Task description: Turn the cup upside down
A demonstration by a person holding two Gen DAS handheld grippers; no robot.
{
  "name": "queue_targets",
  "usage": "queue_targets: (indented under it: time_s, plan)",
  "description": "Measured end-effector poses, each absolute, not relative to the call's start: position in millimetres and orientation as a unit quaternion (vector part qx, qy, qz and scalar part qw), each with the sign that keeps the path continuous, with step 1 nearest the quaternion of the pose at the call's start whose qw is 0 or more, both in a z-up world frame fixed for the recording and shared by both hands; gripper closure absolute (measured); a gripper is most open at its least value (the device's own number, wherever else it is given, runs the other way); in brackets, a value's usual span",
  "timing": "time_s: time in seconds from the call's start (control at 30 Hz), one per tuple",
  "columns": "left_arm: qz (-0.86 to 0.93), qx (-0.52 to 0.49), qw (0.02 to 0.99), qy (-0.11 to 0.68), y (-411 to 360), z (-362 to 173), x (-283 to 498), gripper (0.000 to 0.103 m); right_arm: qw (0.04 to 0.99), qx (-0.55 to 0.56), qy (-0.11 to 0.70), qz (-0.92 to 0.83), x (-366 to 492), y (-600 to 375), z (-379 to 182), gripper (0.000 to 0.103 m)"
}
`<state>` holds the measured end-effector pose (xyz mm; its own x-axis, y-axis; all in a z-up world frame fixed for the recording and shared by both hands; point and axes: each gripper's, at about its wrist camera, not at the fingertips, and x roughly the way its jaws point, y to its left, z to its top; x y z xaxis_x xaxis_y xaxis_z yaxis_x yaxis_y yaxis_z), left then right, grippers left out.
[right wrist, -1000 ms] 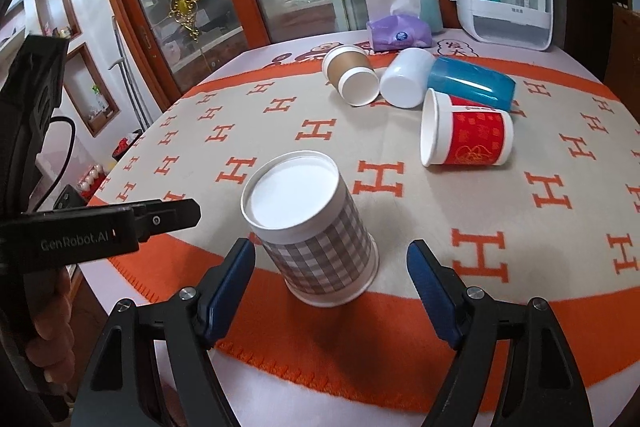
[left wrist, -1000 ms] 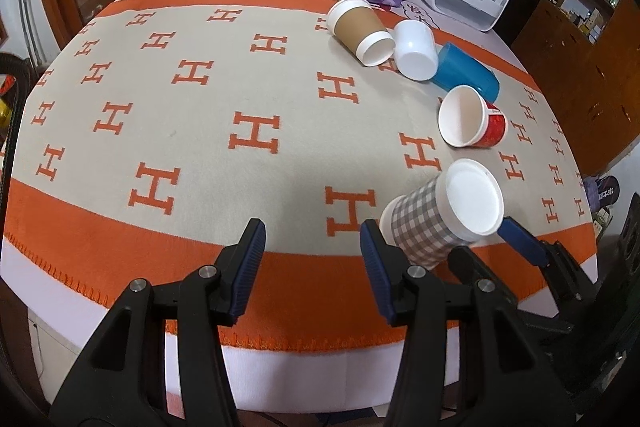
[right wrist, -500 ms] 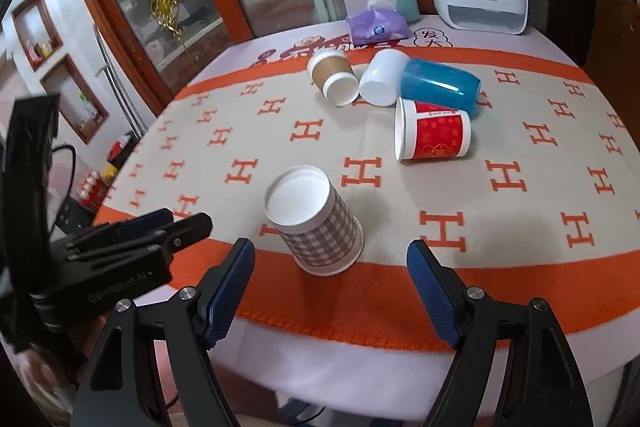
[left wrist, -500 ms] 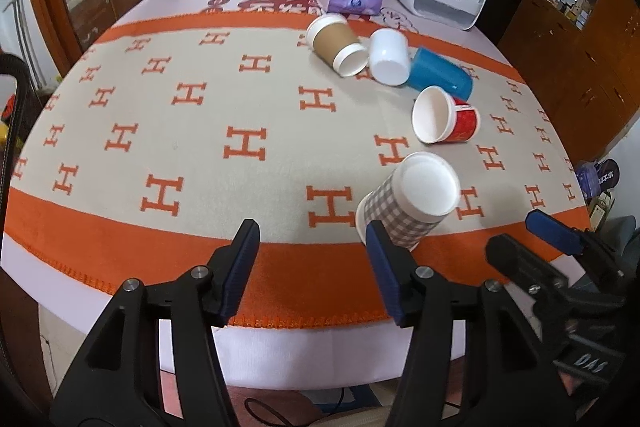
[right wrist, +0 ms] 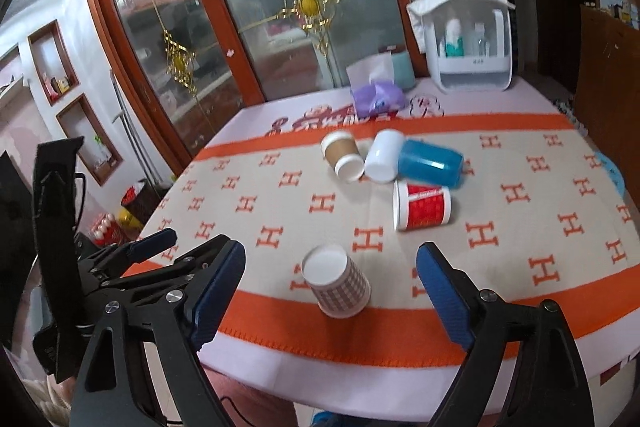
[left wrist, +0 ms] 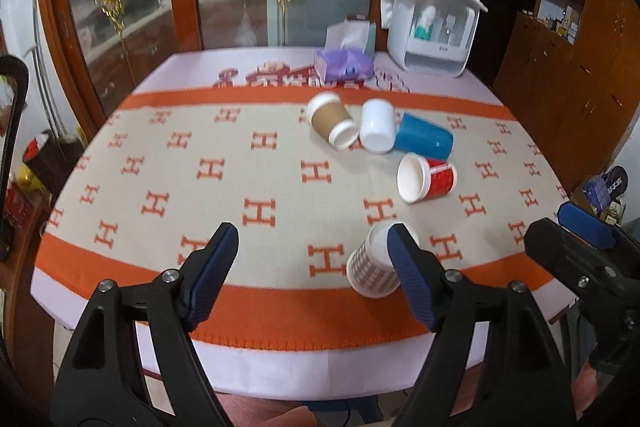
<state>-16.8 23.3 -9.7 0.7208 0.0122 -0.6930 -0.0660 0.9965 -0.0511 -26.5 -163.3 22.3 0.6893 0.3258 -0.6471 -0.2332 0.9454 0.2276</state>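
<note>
The grey-checked paper cup (right wrist: 339,286) stood upside down on the bench (right wrist: 520,307), just ahead of the wide, empty right gripper (right wrist: 330,291); the left gripper (left wrist: 312,277) was equally wide.

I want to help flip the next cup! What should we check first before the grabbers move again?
1. Checked cup standing upside down near the table edge: ok.
2. Left gripper open and empty: ok.
3. Right gripper open and empty: ok.
4. Red cup lying on its side, apart from the others: ok, easy next pick.
5. Brown cup, white cup and blue cup clustered together: not ok, crowded.
6. Whether those three touch: cannot tell.
</note>
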Motion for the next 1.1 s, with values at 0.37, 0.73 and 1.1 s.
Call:
queue_targets:
  time_s: [0.37, 0.73, 1.1]
  plan:
    - [0.032, -0.022, 0.938, 0.345, 13.6, 23.6, -17.3, 0.025, 0.927, 0.054, 0.341, 0.145, -22.1, -158.3, 45.4, 0.014]
    - [0.034, -0.019, 0.939, 0.341, 12.6, 26.3, -11.4, 0.025, 0.93, 0.052, 0.335, 0.142, -16.3, -156.5, 48.1, 0.014]
    - [0.037, -0.019, 0.939, 0.342, 13.7, 24.0, -5.1, 0.025, 0.931, 0.049, 0.334, 0.141, -10.0, -153.3, 50.1, 0.014]
